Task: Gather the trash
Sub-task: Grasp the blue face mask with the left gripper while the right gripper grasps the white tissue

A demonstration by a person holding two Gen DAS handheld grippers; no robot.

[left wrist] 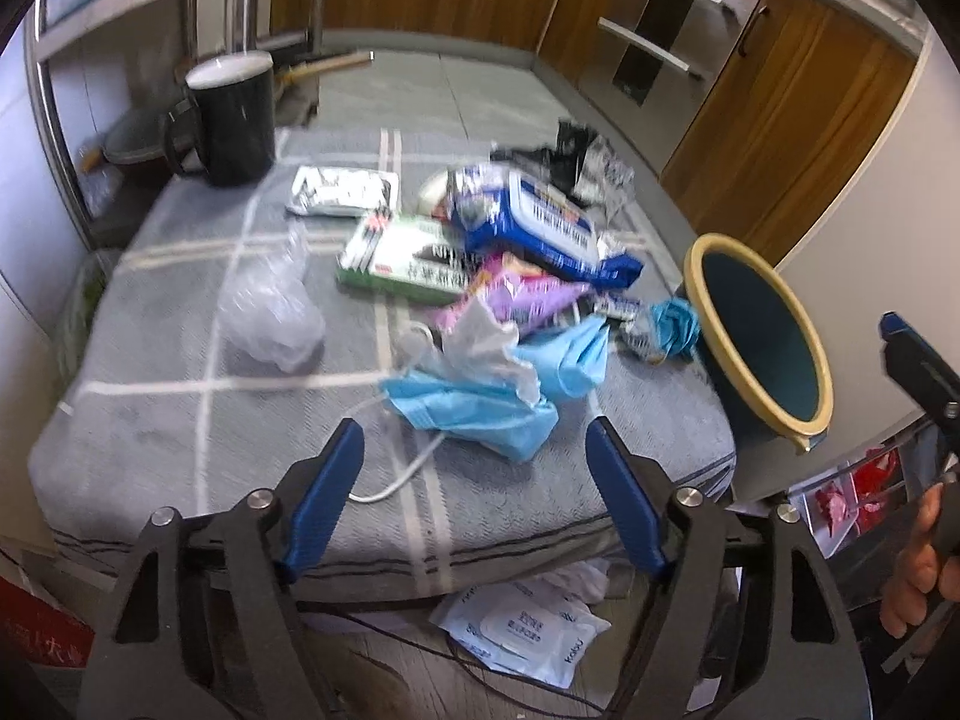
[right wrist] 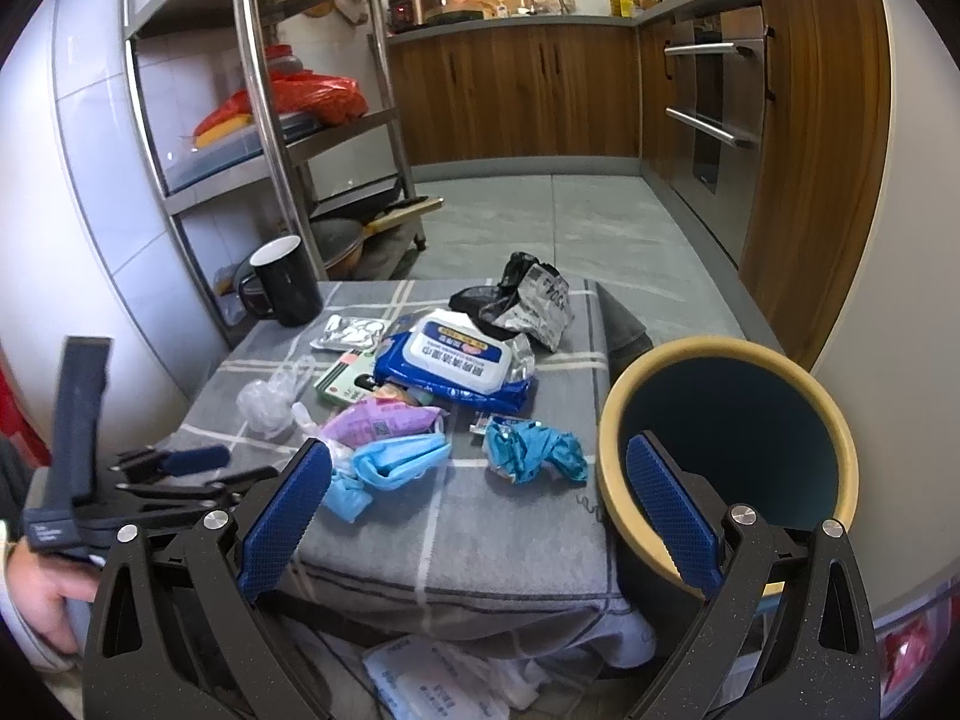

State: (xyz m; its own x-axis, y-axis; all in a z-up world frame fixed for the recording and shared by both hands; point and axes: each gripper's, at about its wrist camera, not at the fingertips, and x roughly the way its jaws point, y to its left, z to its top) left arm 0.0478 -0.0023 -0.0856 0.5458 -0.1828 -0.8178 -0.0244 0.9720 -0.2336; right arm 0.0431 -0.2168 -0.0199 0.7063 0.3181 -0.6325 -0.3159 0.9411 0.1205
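Our left gripper hangs with fingers spread, holding nothing, just short of one light blue face mask. Our right gripper gapes too, its right finger before the one bin, which tilts at the table's right edge. Beyond lie one blue wipes pack, one purple wrapper, one teal glove, one black mug.

"504" on crumpled wrapper
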